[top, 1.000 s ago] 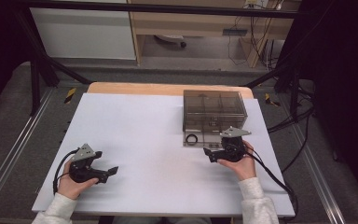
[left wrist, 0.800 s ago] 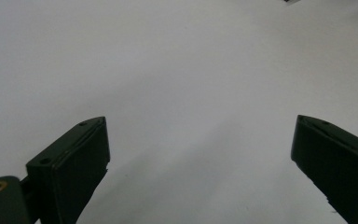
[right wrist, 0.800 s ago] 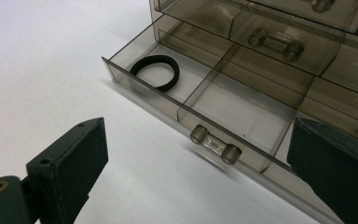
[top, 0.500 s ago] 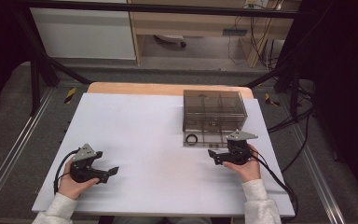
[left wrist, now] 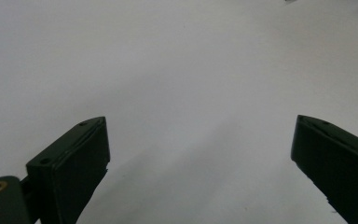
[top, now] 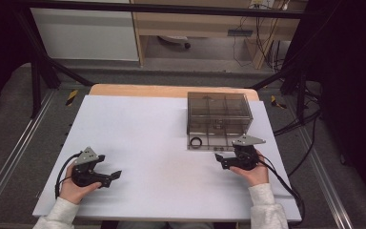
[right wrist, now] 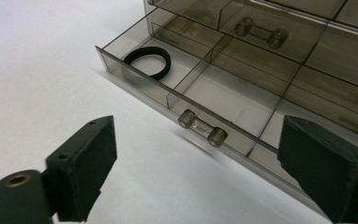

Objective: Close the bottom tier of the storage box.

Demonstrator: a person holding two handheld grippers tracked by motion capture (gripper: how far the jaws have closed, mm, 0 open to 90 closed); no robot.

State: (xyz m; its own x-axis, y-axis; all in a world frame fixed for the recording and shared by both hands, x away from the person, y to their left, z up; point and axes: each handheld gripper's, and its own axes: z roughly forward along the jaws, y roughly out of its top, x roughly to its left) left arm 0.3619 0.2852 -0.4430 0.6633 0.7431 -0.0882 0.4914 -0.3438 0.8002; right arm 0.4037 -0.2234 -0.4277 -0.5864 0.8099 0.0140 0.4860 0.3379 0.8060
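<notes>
Smoky clear drawer box (top: 219,112), black ring (right wrist: 148,62), white table (top: 138,143), black grippers' jaws.

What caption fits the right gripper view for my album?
Open right claw faces a smoky drawer's clear handle; a black ring lies inside.

White table (top: 138,124); smoky drawer box (top: 219,112) rests at its far right.
</notes>
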